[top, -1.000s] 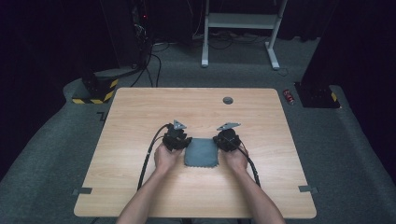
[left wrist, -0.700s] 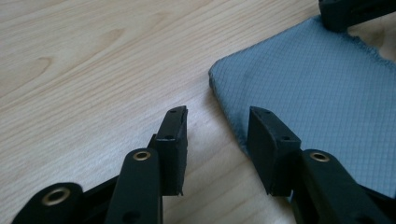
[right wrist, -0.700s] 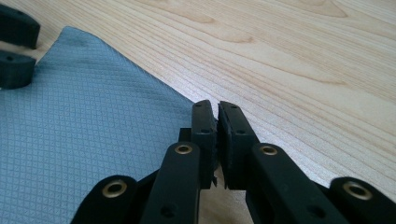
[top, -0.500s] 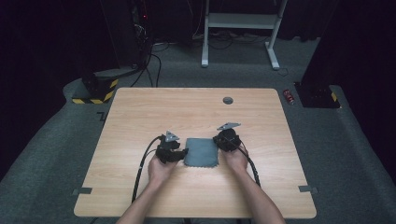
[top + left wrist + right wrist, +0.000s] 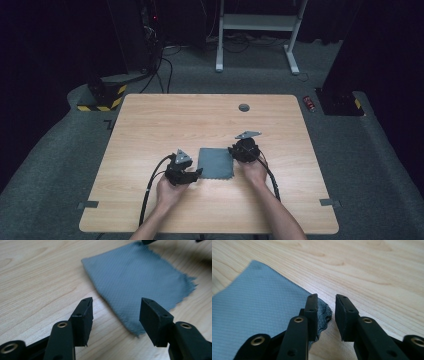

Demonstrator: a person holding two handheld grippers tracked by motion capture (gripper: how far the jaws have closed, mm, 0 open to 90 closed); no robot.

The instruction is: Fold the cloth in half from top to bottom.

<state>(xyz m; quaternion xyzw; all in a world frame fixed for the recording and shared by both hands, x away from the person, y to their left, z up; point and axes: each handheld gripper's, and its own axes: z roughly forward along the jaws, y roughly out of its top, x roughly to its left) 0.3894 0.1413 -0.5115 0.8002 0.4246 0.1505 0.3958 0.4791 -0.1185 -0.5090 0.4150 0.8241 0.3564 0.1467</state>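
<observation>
Pulling back from the grey cloth [image 5: 216, 163], the left gripper [image 5: 196, 174] gapes at its near corner; the right gripper [image 5: 235, 150], slightly parted, straddles its far corner, regrasp likely

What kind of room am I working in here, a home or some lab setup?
Most likely a lab or recording studio: a bare wooden table on grey carpet, dark curtained surroundings, cables on the floor and a white equipment stand behind. A grey cloth lies on the table.

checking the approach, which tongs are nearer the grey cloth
Right. The right tongs sit at the grey cloth, its crumpled corner against one jaw; the left tongs are just short of its near corner.
</observation>
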